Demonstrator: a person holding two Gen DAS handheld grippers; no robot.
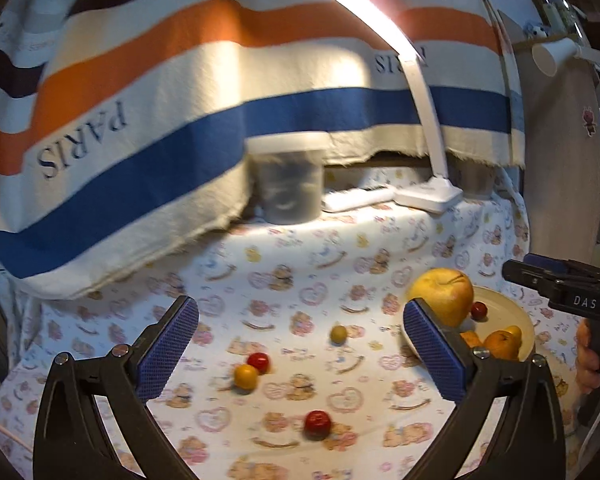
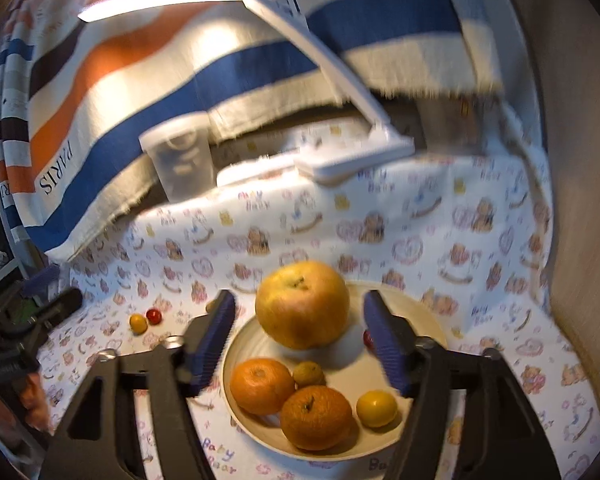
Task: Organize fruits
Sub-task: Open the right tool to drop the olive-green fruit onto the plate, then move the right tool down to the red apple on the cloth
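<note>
Plainly, the fruits lay in two lots on the bench, which wore a bear-print cloth. In the plate sat a big apple at the far rim, two oranges touching each other at the near side, a small brownish fruit between them and the apple, a yellow tomato on the right, and a red one partly hidden behind the right pad. Loose on the cloth, left of the plate, lay four small tomatoes: a red and a yellow touching, another yellow farther back, another red nearest. The right tongs stood over the plate, parted, gripping nothing. The left tongs hung wide open above the loose tomatoes, empty. Behind stood a lamp, a tub and a striped towel.
</note>
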